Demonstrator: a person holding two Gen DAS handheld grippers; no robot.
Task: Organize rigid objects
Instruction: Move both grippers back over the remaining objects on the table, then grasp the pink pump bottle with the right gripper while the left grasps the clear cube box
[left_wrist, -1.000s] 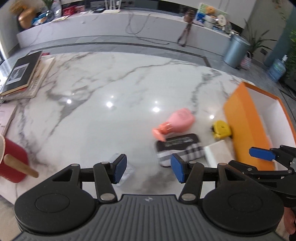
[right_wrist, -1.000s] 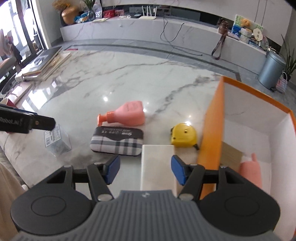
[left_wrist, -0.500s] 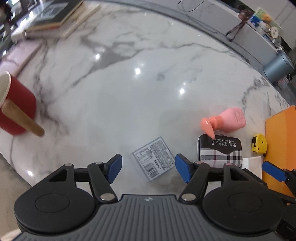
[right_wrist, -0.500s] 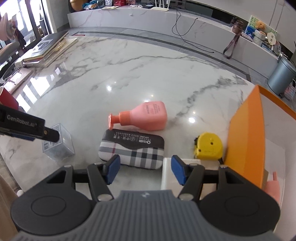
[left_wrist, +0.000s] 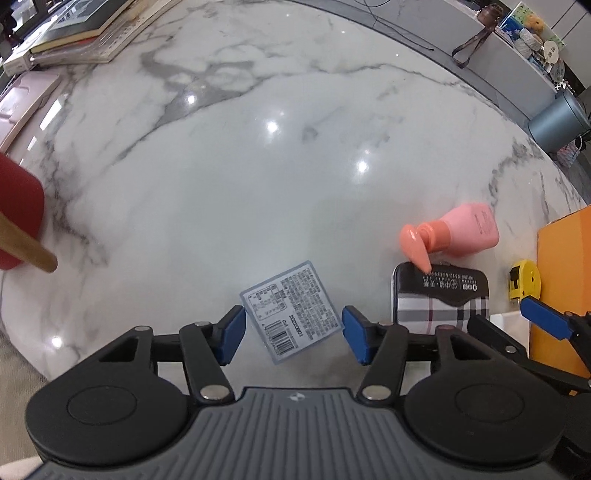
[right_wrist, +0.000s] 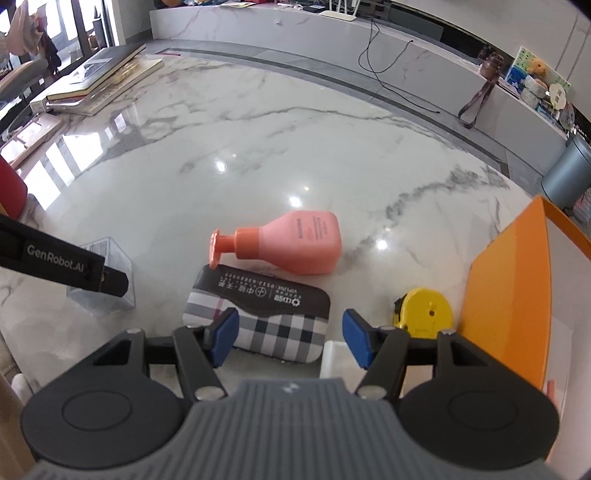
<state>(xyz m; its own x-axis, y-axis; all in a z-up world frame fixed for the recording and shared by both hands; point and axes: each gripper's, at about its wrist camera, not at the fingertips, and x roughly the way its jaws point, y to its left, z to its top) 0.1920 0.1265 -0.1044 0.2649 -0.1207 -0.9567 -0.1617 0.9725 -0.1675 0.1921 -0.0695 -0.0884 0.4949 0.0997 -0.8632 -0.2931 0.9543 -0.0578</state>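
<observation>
A clear plastic box (left_wrist: 291, 310) with a printed label lies on the marble table, set diagonally between my left gripper's (left_wrist: 293, 334) blue pads. The jaws are closing, with the pads at the box's corners, and no squeeze shows. In the right wrist view one left finger (right_wrist: 107, 277) reaches down in front of the clear box (right_wrist: 107, 299). My right gripper (right_wrist: 290, 334) hovers open over the near end of a plaid case (right_wrist: 258, 317), holding nothing. A pink pump bottle (right_wrist: 295, 243) lies just behind the case. A yellow tape measure (right_wrist: 424, 310) rests beside the orange box (right_wrist: 506, 295).
A white flat box (right_wrist: 332, 360) lies under the right jaw. A red cup (left_wrist: 18, 206) with a wooden handle stands at the left table edge. Stacked books (left_wrist: 74, 33) lie far left. The right gripper's blue fingertip (left_wrist: 543, 321) is close beside my left gripper.
My left gripper sank and tipped down until the clear box came between its pads. My right gripper slid left from the white box to over the plaid case.
</observation>
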